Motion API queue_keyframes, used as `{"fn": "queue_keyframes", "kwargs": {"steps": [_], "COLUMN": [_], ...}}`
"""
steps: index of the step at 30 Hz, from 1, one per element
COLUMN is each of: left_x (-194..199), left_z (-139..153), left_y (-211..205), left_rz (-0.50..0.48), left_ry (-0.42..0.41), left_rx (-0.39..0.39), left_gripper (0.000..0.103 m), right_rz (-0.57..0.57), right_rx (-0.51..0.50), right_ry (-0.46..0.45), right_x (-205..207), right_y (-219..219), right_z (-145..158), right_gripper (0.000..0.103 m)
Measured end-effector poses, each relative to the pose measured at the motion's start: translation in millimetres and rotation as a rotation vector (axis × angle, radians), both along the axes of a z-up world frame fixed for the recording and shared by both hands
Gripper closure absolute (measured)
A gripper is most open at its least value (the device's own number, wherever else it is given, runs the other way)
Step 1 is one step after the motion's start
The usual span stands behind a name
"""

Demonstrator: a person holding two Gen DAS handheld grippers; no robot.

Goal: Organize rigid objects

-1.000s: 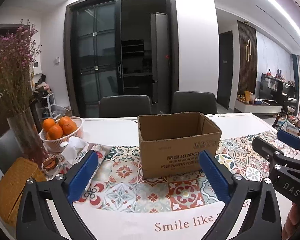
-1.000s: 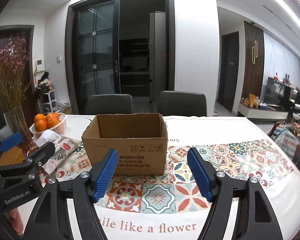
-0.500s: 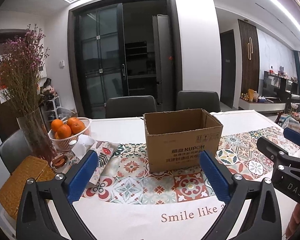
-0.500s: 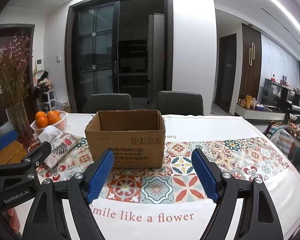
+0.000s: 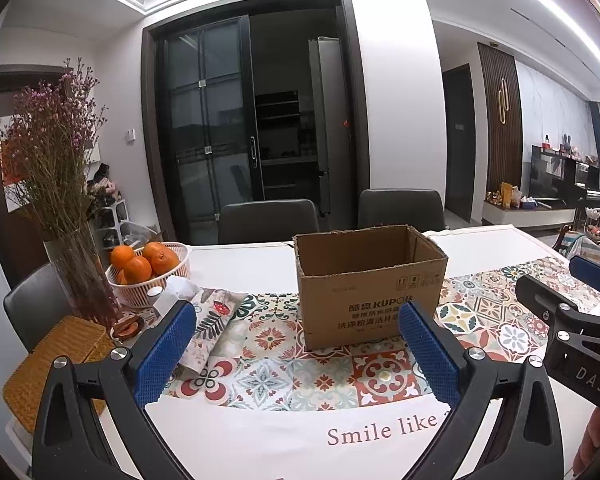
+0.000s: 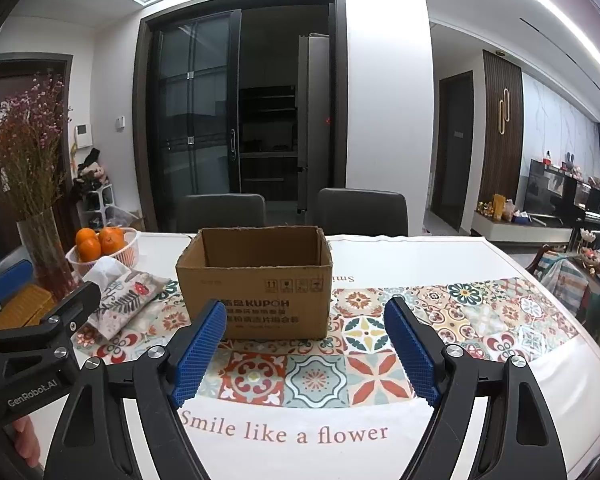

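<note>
An open brown cardboard box (image 5: 370,284) stands upright on the patterned table runner, also in the right wrist view (image 6: 256,280). Its inside is hidden from here. My left gripper (image 5: 296,354) is open and empty, held above the table's near edge in front of the box. My right gripper (image 6: 306,350) is open and empty, also in front of the box. Each gripper shows at the edge of the other's view: the right one (image 5: 572,320) and the left one (image 6: 32,320).
A white basket of oranges (image 5: 148,268), a glass vase with dried flowers (image 5: 76,272), a floral tissue pouch (image 5: 208,320) and a woven mat (image 5: 44,364) sit at the table's left. Two dark chairs (image 6: 360,212) stand behind the table (image 6: 420,256).
Both grippers have pulled back and risen a little, so the box looks smaller and farther. Both stay open and empty.
</note>
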State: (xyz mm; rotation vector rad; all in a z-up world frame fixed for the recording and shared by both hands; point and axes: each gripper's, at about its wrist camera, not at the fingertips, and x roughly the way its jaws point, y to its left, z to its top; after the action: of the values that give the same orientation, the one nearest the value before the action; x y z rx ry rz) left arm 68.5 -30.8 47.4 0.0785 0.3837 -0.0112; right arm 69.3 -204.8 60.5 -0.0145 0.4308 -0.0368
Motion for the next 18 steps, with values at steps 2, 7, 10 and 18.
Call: {"fn": "queue_keyframes", "kwargs": {"steps": [2,7,10,18], "left_x": [-0.2,-0.7,-0.8,-2.5], "left_z": [0.3,0.2,0.1,0.3], "left_y": [0.3,0.0,0.2,-0.1], "left_rz": [0.002,0.006,0.005,-0.001], "left_ry": [-0.003,-0.006,-0.006,-0.008], "left_rx": [0.002,0.004,0.004,0.0], "left_gripper": [0.0,0.0,0.0,0.0], "right_rz": [0.0,0.003,0.002,0.006], "right_rx": [-0.002,-0.003,-0.002,0.001], "right_ry": [0.0,-0.001,-0.001,-0.001], "right_x": [-0.2,-0.7,-0.8,-1.6], "right_y": [0.7,1.0,0.9,1.7], "right_z": [0.5,0.6,0.7,0.7], "right_gripper": [0.021,0.021,0.021,0.021]}}
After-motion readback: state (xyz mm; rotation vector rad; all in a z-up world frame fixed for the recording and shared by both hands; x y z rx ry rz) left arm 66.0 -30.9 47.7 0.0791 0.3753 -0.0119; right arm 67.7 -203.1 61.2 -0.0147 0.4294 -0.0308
